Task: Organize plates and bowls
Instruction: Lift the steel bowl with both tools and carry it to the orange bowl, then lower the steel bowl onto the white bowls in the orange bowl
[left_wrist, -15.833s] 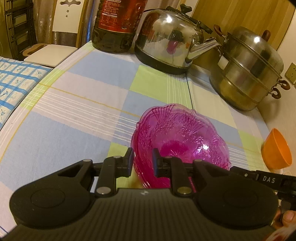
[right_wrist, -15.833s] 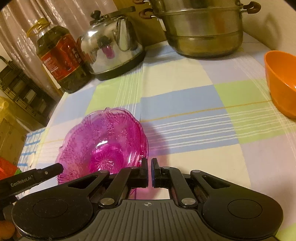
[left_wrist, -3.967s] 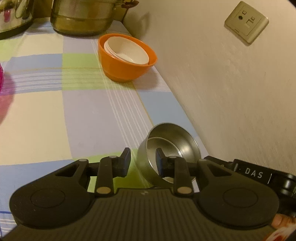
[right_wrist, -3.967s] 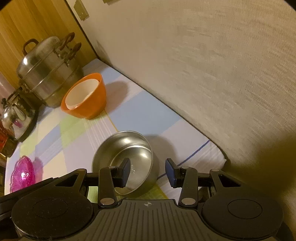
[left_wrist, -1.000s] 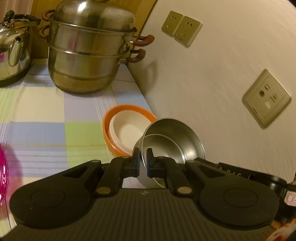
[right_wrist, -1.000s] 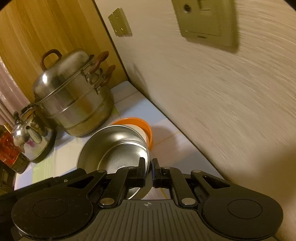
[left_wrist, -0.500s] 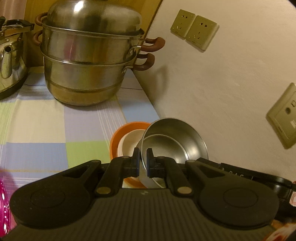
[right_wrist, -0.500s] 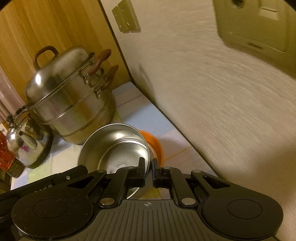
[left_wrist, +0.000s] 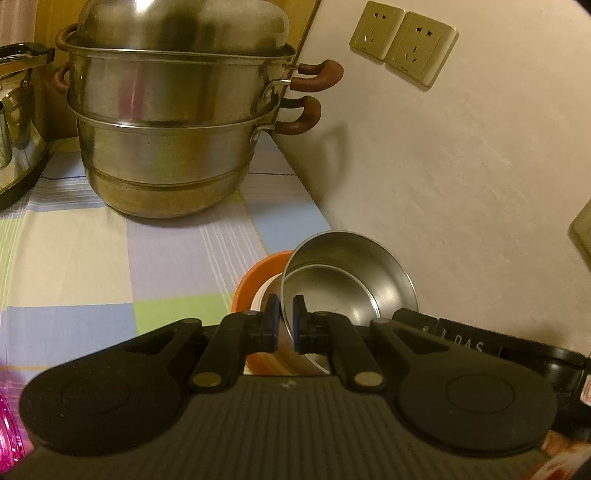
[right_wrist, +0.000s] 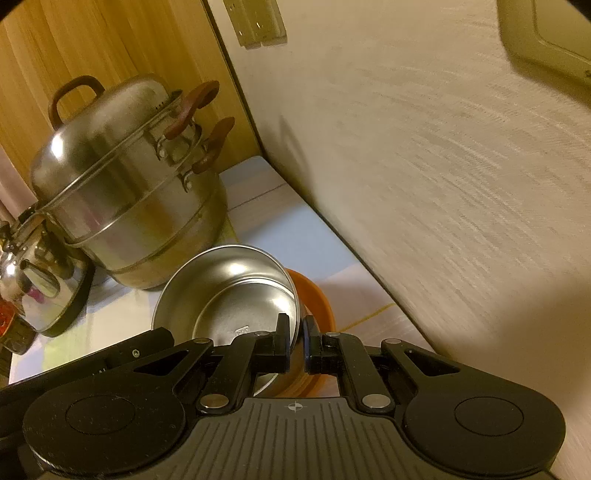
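Steel bowl (left_wrist: 354, 284) clamped by both claws, above the orange bowl (left_wrist: 255, 280).

Left claw (left_wrist: 284, 325) and right claw (right_wrist: 295, 343) pinched shut on opposite rims; shiny, round, tilted; beyond, steamer pot (left_wrist: 173, 122) on checked worktop (left_wrist: 110, 251).

Left gripper (left_wrist: 284, 319): matte black body, ribbed top plate along the bottom of the frame with a small white cross mark at centre. Two round flat discs sat at lower left and lower right. Angled black linkage arms ran up to the fingers (left_wrist: 273, 321), each arm pinned with a brass-coloured rivet. Finger pads showed a blue edge.

Right gripper (right_wrist: 295, 343): same build, black pads, small silver screws on the links. In the left view its side bar at right centre carried white lettering "DAS".
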